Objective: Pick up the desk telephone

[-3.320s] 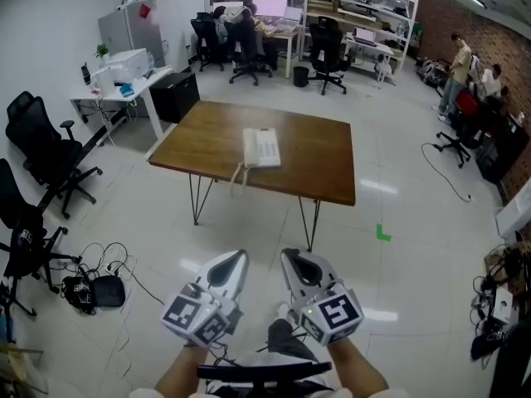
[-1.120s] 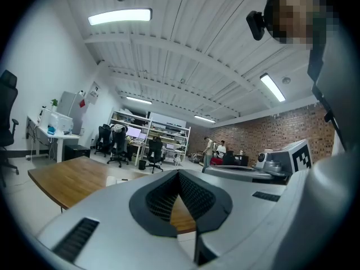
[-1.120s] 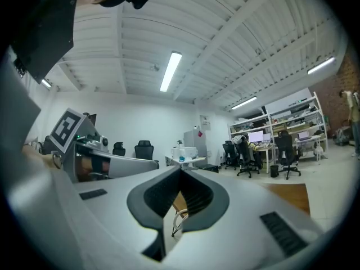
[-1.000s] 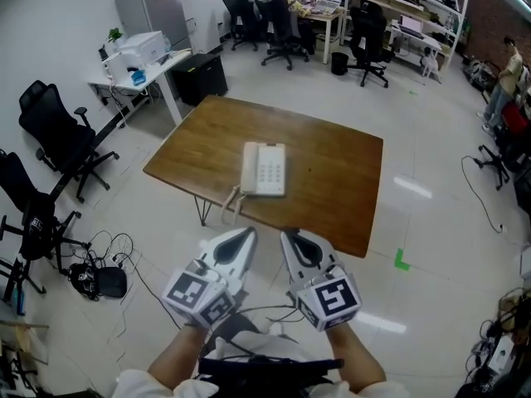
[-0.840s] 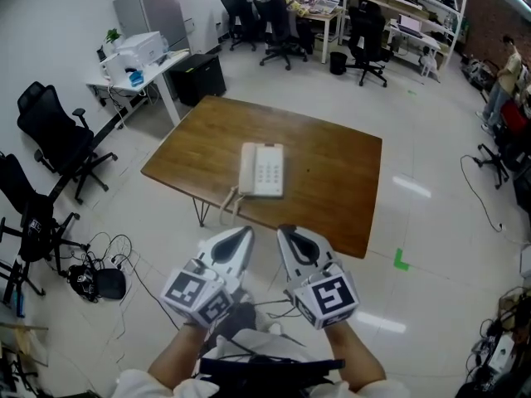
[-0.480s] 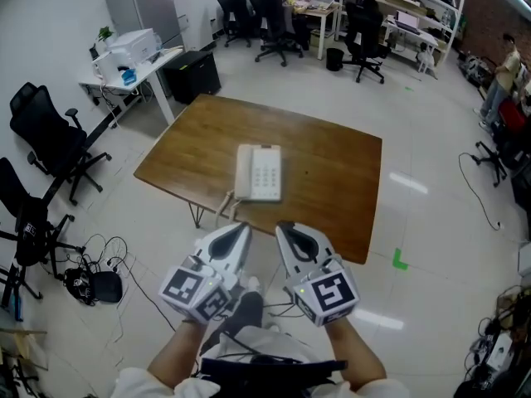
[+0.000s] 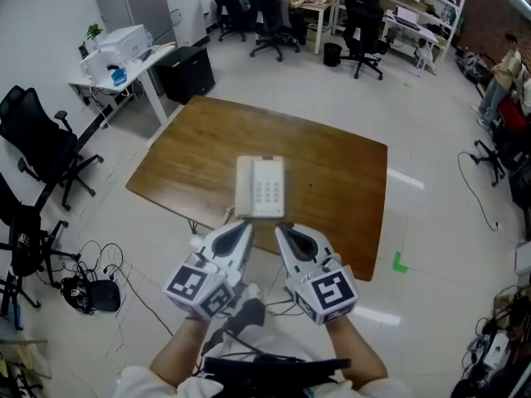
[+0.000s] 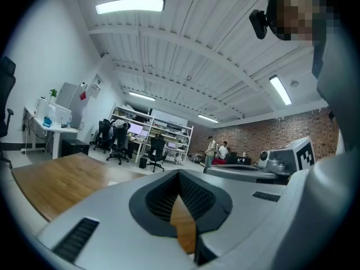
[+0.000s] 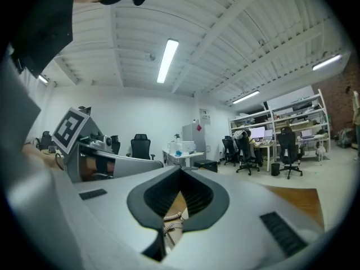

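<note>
Now, in the head view, your left gripper (image 7: 237, 234) and right gripper (image 7: 288, 237) hover clenched and empty at 6 o'clock of the desk telephone (image 7: 260, 187) on the table (image 7: 340, 172); part both jaws before reaching. The left gripper view shows only tabletop, while the right gripper view catches the coiled cord (image 9: 171, 216). The telephone lies nearer your tips than a second ago.

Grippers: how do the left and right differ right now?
The left gripper angles rightward, the right gripper leftward, so their tips converge. Between its fingers the left gripper's view shows bare table; the right gripper's shows the coiled cord. Both are shut, empty and short of the phone.
</note>
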